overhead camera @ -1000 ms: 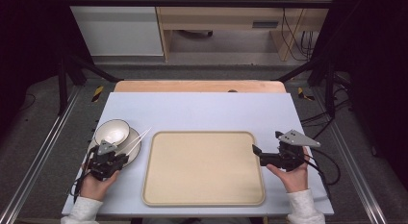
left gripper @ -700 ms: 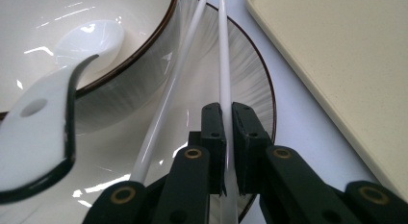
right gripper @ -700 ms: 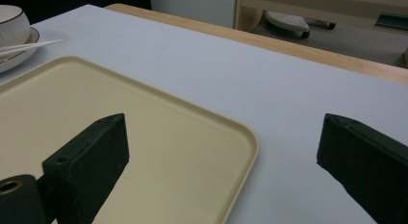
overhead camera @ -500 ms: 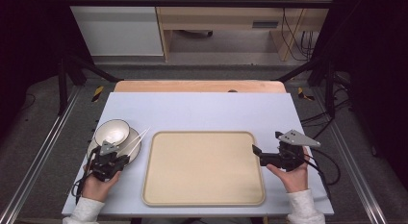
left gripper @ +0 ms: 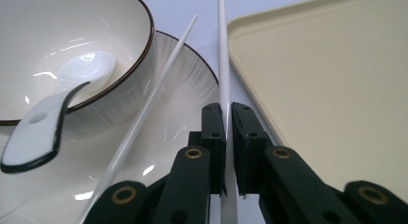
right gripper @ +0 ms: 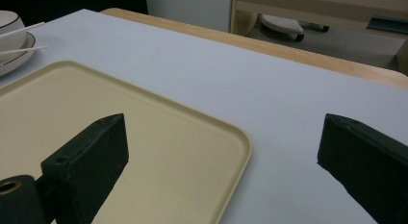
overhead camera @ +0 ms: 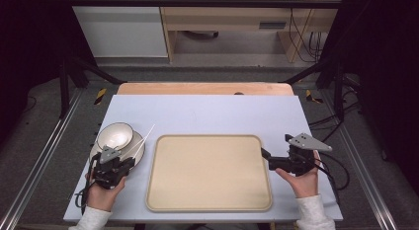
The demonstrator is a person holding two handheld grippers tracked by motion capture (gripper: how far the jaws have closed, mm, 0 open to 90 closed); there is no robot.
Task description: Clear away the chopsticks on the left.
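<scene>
Left gripper (left gripper: 227, 152) pinches one slim white chopstick (left gripper: 222, 51) lying over the ribbed white plate (left gripper: 185, 96).
Lift it level, clear of its twin; right gripper (right gripper: 221, 152) waits wide open beside the beige tray (overhead camera: 210, 173).

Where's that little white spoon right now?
The spoon lies in the bowl, handle over the rim, at the left of the left gripper view. The bowl sits on a plate left of the tray.
</scene>
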